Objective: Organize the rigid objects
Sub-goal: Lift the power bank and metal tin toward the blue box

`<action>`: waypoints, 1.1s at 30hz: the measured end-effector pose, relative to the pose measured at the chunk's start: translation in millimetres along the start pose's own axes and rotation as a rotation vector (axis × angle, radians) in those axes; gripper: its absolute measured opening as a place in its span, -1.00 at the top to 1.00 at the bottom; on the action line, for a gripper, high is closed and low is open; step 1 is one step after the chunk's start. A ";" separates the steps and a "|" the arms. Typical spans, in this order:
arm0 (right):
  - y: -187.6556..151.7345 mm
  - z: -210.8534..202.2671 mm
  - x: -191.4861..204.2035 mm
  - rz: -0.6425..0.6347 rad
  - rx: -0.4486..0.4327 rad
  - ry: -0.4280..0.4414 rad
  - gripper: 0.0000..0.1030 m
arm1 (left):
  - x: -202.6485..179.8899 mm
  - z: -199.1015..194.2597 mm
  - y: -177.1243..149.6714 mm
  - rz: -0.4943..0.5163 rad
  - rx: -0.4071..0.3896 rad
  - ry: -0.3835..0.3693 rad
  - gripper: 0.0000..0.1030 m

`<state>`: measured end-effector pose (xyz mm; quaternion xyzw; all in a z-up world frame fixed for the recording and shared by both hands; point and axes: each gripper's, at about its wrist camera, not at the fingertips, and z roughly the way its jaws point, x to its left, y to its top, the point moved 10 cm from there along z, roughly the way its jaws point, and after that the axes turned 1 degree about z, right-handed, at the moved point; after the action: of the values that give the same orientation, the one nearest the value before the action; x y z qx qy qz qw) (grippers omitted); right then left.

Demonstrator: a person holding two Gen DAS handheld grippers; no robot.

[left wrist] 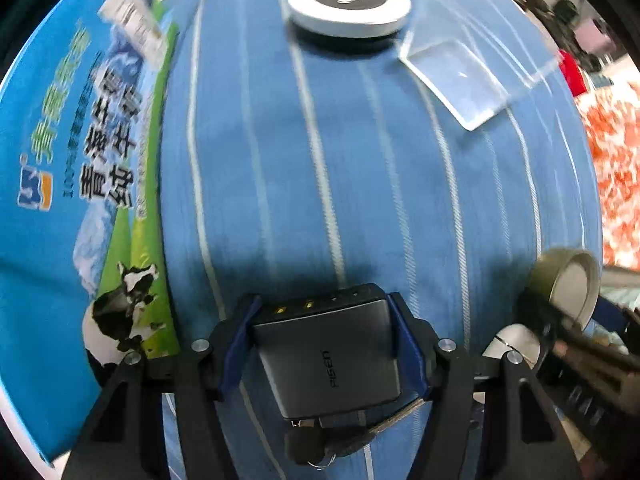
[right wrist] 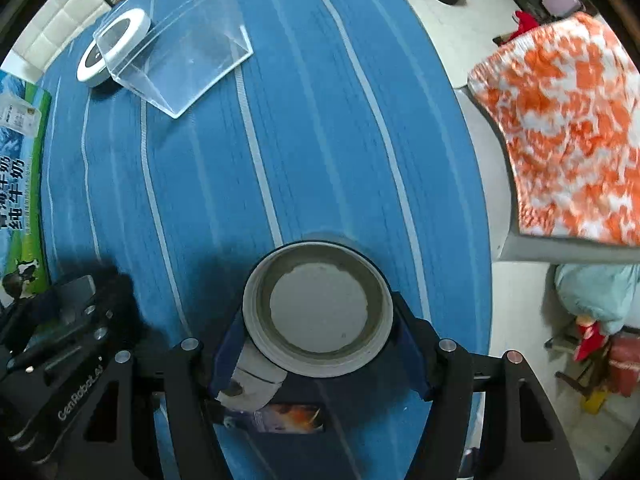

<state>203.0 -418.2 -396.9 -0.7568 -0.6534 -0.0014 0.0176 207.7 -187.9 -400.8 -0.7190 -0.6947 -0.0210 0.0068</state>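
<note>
Blue striped cloth (right wrist: 320,120) covered the surface under both claws. Clamped between the left claw (left wrist: 326,344) pads sat a grey charger block (left wrist: 332,360), keys (left wrist: 320,444) lying just below it. Pressed between the right claw (right wrist: 320,344) pads was a round white-rimmed container (right wrist: 318,312), mouth up. Beyond the container, well apart, stood a clear acrylic stand (right wrist: 188,48), touching a white round disc (right wrist: 116,46). Left of the stand lay a milk carton (right wrist: 20,168).
</note>
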 end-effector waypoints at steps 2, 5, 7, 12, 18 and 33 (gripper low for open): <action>1.1 2.6 -1.1 0.040 0.010 0.016 -0.37 | -4.4 0.3 0.7 0.003 -0.004 -0.008 -0.17; 1.3 4.5 -3.6 0.076 0.004 0.022 -0.48 | -5.3 1.2 1.8 -0.014 0.003 -0.024 -0.20; 1.9 4.5 1.8 0.066 -0.004 -0.002 -0.48 | -4.8 1.9 3.7 -0.009 0.004 -0.020 -0.21; 3.0 0.0 3.3 0.088 -0.040 -0.012 -0.30 | -9.5 -1.8 12.2 0.001 -0.013 -0.006 -0.13; 5.8 0.2 2.6 0.087 -0.031 -0.013 -0.31 | -19.7 -10.2 9.0 0.009 -0.025 0.000 -0.12; 6.8 4.1 -1.9 0.093 -0.012 0.005 -0.31 | -18.4 -12.5 -14.0 -0.106 0.107 -0.071 -0.32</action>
<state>209.3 -421.0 -401.2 -0.7866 -0.6172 -0.0066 0.0149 192.8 -206.3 -389.3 -0.6799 -0.7319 0.0415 0.0193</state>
